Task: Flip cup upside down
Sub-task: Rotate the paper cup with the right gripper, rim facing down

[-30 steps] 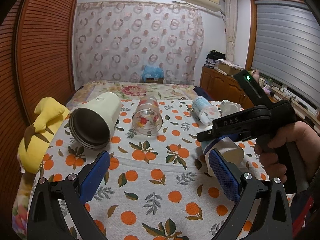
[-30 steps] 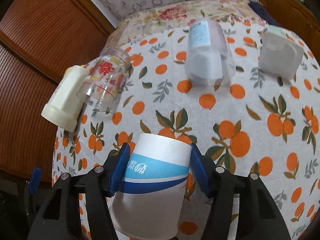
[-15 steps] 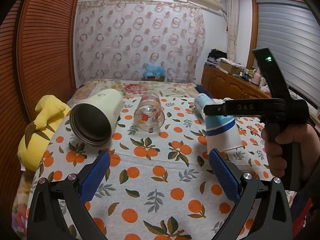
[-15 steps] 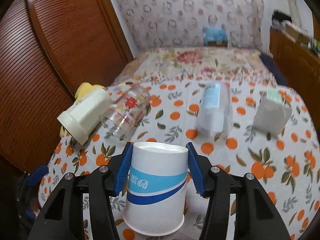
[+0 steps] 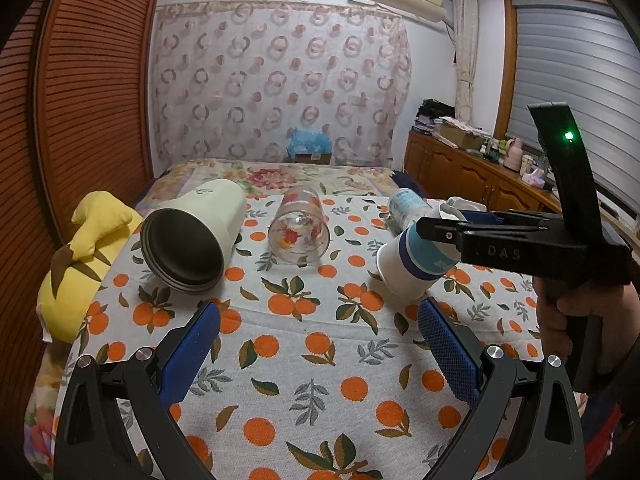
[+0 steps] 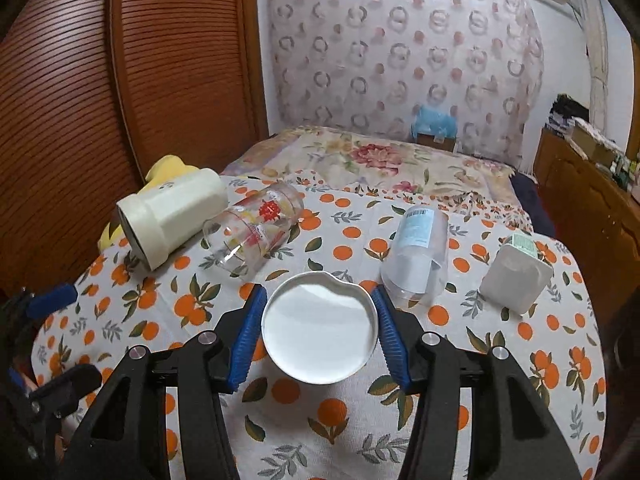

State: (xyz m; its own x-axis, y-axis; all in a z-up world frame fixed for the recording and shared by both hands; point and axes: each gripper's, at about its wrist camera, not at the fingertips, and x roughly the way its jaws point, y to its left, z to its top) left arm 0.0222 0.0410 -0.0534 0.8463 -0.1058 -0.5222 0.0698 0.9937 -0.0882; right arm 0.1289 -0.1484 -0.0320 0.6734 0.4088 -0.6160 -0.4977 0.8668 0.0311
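Observation:
My right gripper [image 6: 320, 330] is shut on a white paper cup with a blue band [image 5: 412, 260]. It holds the cup tilted just above the orange-print tablecloth [image 5: 304, 344], mouth down toward the cloth. In the right wrist view the cup's white bottom [image 6: 320, 330] faces the camera between the blue pads [image 6: 250, 332]. In the left wrist view the right gripper [image 5: 440, 224] is to the right, held by a hand. My left gripper [image 5: 318, 344] is open and empty near the table's front edge.
A cream tumbler [image 5: 192, 236], a printed glass [image 5: 298, 232] and a clear plastic cup [image 6: 416, 252] lie on their sides. A white square container [image 6: 516, 276] sits at the right. A yellow plush toy [image 5: 80, 256] lies at the left edge.
My right gripper has tipped the paper cup from upright with base up to a tilt, so its bottom now faces the wrist camera. The left gripper has not moved.

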